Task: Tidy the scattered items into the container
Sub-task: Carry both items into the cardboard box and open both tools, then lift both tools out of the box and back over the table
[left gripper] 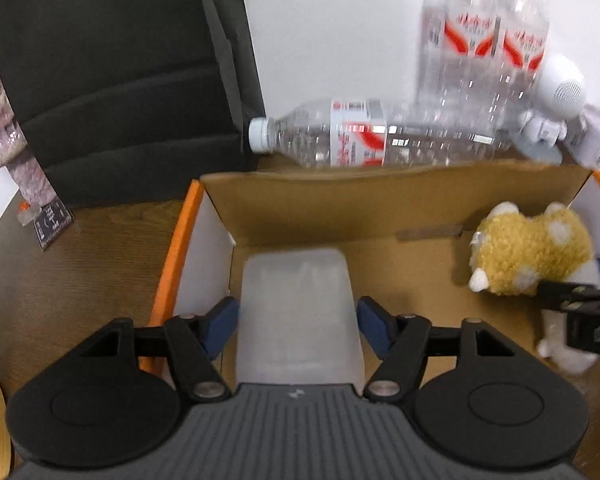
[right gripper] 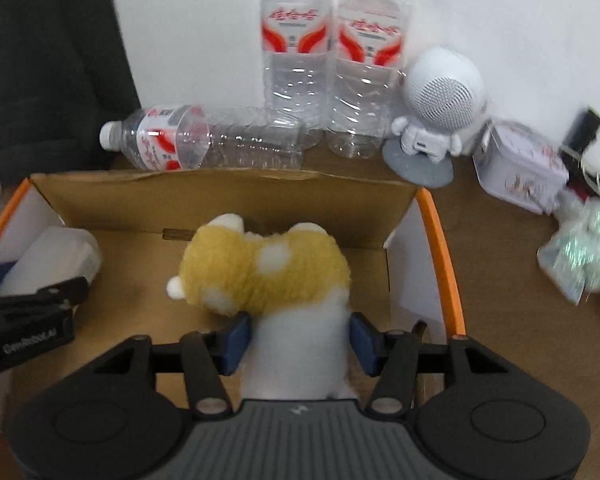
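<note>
A translucent white plastic block (left gripper: 298,312) is being framed by the left gripper (left gripper: 298,326) inside the open brown cardboard box (left gripper: 340,204), pads parted and just clear of its sides; a yellow-and-white plush toy (right gripper: 268,276) is being straddled by the right gripper (right gripper: 298,344) (pads apart too), above the box floor.
</note>
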Available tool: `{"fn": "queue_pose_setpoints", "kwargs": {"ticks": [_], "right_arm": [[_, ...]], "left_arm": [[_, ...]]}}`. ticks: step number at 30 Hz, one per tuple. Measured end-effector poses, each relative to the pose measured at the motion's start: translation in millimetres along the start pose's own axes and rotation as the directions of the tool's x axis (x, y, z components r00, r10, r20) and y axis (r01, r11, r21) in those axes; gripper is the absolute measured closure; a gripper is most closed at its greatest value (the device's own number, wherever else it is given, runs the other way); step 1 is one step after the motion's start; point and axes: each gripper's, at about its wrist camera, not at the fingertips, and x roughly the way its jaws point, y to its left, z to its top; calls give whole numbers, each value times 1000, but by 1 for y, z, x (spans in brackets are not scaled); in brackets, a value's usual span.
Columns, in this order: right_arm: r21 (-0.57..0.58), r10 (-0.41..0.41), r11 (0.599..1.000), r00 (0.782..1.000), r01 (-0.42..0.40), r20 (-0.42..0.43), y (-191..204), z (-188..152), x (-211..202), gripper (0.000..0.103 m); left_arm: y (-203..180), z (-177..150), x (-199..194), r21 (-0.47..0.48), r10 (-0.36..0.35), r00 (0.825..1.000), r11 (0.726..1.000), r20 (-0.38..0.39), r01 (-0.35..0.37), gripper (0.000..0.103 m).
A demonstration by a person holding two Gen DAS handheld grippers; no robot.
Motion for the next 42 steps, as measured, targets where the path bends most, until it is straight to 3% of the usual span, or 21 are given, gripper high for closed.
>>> {"fn": "queue_pose_setpoints", "kwargs": {"ticks": [3,6,8,10,13,15,18,21,23,25,27,30,33,38,39,40,41,42], "right_arm": [[-48,13,999,1000,-12,25,2,4,-10,24],[-51,17,999,996,-12,91,-5,8,-39,24],[-23,75,997,989,-72,127,-13,11,-63,31],[2,183,983,975,-184,125,-17,12,-76,57],[23,334,942,943,-334,17,-7,8,-57,80],[32,313,950,949,-311,-46,0,3,-31,84],[40,207,978,975,-204,-83,-1,-4,-3,88],[84,181,981,979,-173,-94,-14,-3,-5,81],[123,217,970,974,-208,-64,-24,-1,-21,67],[117,225,968,974,-222,-14,-26,-2,-46,41],[82,182,980,983,-183,29,-24,-4,-75,34],[44,137,989,989,-140,53,-20,-13,-111,25],[20,119,992,991,-121,60,-19,-29,-144,24],[15,95,995,981,-98,167,-14,-67,-208,21],[22,91,995,972,-98,216,-13,-79,-222,21],[29,84,995,954,-96,288,-12,-98,-241,18],[32,76,995,927,-94,366,-10,-117,-259,15],[29,68,995,883,-91,464,-7,-144,-277,7]], "left_arm": [[8,8,-17,-15,-39,999,999,35,40,20],[22,15,-42,-43,-89,994,995,67,92,15],[31,19,-51,-71,-123,990,989,73,128,12],[39,19,-49,-129,-200,979,970,43,204,9],[34,15,-31,-182,-282,958,945,-41,271,13],[27,10,-23,-166,-265,961,954,-73,251,20],[26,6,-24,-144,-241,966,963,-98,226,19],[34,10,-35,-143,-223,971,967,-84,210,12],[40,15,-49,-167,-219,973,964,-71,204,10],[44,16,-69,-167,-227,972,962,-53,216,5],[41,16,-94,-131,-221,975,968,-35,214,2],[32,10,-131,-46,-195,981,980,-21,194,0],[25,-3,-170,16,-177,984,984,10,177,0],[26,-37,-231,15,-138,985,990,100,138,0],[26,-52,-251,-7,-94,982,995,163,96,0],[26,-72,-271,-40,-52,965,997,257,65,0],[25,-96,-292,-62,-33,928,996,371,60,0],[25,-126,-313,-75,-24,871,995,490,69,0]]}}
